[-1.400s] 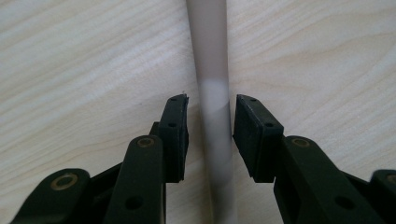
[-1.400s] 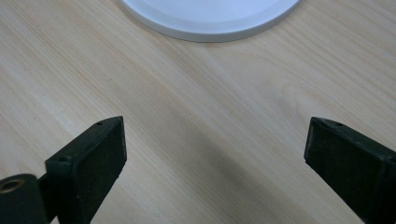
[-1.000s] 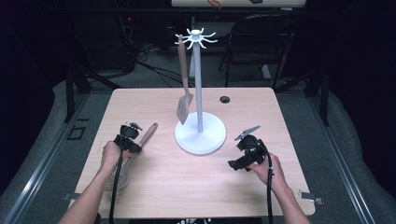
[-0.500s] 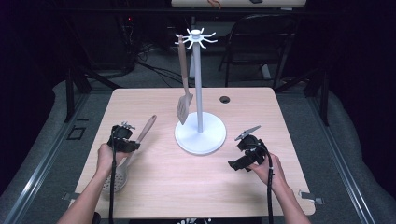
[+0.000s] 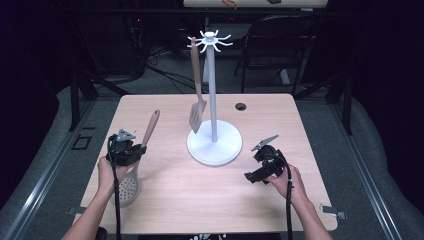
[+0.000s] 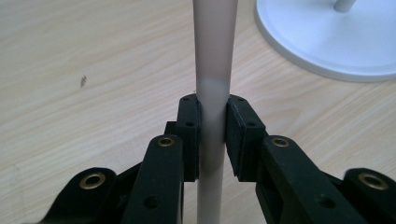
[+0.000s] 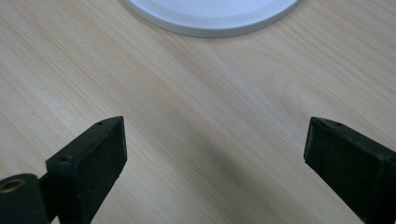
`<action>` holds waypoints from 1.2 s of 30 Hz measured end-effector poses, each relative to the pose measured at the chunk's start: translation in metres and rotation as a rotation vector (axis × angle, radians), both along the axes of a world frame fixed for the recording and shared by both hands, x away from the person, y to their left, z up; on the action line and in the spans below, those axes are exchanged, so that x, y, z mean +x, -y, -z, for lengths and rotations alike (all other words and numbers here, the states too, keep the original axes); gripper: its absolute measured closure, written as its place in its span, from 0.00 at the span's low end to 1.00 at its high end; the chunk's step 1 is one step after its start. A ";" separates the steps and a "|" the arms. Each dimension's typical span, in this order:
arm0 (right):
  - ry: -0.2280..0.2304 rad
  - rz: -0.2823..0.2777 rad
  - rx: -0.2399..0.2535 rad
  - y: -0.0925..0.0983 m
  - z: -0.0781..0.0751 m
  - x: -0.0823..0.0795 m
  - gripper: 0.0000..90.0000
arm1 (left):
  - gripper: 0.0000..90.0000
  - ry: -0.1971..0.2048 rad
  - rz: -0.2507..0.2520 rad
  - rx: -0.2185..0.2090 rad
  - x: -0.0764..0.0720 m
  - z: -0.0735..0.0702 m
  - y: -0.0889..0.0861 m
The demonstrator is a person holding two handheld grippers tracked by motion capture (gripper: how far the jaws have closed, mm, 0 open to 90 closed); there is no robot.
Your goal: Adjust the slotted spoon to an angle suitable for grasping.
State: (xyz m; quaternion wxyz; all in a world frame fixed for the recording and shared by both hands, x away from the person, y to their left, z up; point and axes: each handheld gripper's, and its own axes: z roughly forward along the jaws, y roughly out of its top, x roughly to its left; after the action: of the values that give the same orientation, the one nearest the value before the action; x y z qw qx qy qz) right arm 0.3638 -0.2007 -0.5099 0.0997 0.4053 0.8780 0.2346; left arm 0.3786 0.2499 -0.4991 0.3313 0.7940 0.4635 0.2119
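The slotted spoon (image 5: 131, 170) is clamped by its pale handle between the jaws of the left gripper (image 5: 131, 153), which close on it from both sides in the left gripper view, pads (image 6: 189, 135) pressed flat against the shaft. A second ago the spoon lay lower and more level near the table's left edge; now its wooden handle end points up and away toward the stand (image 5: 214, 145) while the perforated bowl hangs down toward the person, close over the table (image 5: 175, 200). In my judgement that lift means the pick-up is done and the carry to a hook at the top of the stand comes next. A spatula (image 5: 197, 90) already hangs from one hook on the left side of the pole, so the spoon will need a free prong and a path that avoids knocking it. The right gripper (image 5: 257, 167) rests right of the stand's base, jaws wide apart and empty, where it was a second ago. There is bare wood between the spoon and the base, but the table's left edge is near.
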 end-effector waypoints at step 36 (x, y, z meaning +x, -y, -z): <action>0.004 -0.002 -0.027 0.002 0.000 0.000 0.07 | 0.85 0.364 0.009 -0.159 -0.044 -0.052 0.022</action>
State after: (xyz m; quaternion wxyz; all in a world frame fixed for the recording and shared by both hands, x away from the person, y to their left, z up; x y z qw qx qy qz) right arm 0.3637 -0.2023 -0.5095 0.1066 0.4025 0.8813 0.2234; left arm 0.3342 0.2284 -0.4472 0.4723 0.7160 0.4077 0.3133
